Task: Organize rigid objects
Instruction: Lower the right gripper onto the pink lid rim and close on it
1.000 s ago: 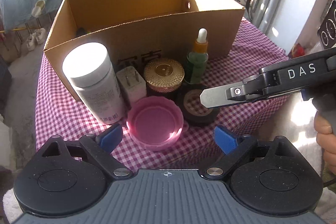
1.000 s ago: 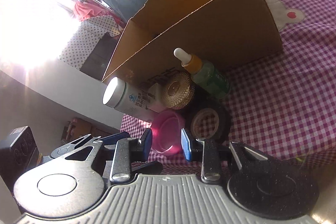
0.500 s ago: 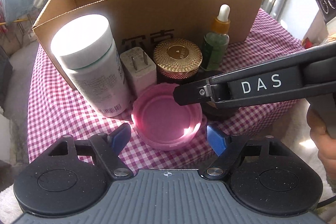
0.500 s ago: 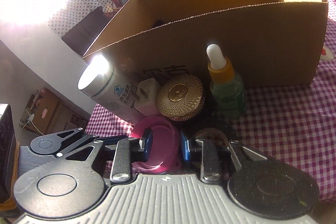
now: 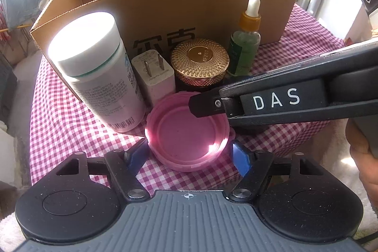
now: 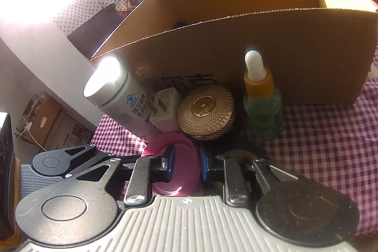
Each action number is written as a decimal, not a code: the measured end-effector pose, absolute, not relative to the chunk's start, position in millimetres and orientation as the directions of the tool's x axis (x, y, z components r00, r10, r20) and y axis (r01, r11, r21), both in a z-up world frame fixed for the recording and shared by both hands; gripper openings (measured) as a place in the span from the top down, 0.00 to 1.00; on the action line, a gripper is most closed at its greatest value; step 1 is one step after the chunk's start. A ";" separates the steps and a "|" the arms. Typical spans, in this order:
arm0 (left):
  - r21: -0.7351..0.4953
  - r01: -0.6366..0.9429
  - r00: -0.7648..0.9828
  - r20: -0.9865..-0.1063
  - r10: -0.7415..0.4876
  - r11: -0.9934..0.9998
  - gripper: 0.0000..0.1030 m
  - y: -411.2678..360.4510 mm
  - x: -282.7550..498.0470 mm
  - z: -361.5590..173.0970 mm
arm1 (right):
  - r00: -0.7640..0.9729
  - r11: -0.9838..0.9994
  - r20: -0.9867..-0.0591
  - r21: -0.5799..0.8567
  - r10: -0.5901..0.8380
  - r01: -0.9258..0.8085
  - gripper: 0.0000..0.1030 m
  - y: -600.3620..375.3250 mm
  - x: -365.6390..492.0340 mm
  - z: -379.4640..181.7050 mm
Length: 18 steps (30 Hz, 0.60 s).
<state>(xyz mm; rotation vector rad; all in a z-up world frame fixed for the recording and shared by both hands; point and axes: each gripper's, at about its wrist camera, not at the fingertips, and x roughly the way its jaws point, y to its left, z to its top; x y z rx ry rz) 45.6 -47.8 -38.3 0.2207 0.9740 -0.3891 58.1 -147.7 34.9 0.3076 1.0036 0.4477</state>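
**Most things are still outside the box**

The big cardboard box (image 5: pixel 165 4) stands at the back of the table (image 5: pixel 59 115), which has a red and white checked cloth. Only a small dark shape shows inside the box, and I cannot tell what it is. So I think the tidying has only just started.

Six things wait in front of the box. From biggest to smallest: the white bottle (image 5: pixel 99 77) stands near the left edge. The dropper bottle (image 5: pixel 245 39) with green liquid and a white rubber top stands on the right, close to the box wall. The gold lid jar (image 5: pixel 199 65) sits in the middle. The white plug charger (image 5: pixel 153 74) stands between the white bottle and the jar, with its two metal pins showing. The pink lid (image 5: pixel 186 134) lies open side up, closest to the front edge. A dark round thing (image 6: pixel 236 155) is mostly hidden, so I cannot name it.

The left gripper (image 5: pixel 189 155) has its blue fingers spread wide, one on each side of the pink lid, not touching it. The right gripper (image 6: pixel 187 165) has its fingers a little apart, just over the pink lid, holding nothing. I guess the pink lid goes next.
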 end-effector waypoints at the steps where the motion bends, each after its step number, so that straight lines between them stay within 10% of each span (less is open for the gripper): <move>1: 0.011 0.415 0.503 -0.836 -0.220 0.910 0.30 -48.5 44.5 -38.5 | 0.462 0.867 -0.736 0.449 0.496 -0.216 0.78 -148.9 57.3 34.2; 18: 0.024 0.409 0.506 -0.838 -0.205 0.912 0.32 -38.1 26.5 -37.1 | 0.453 0.843 -0.714 0.493 0.533 -0.215 0.81 -160.5 45.5 35.4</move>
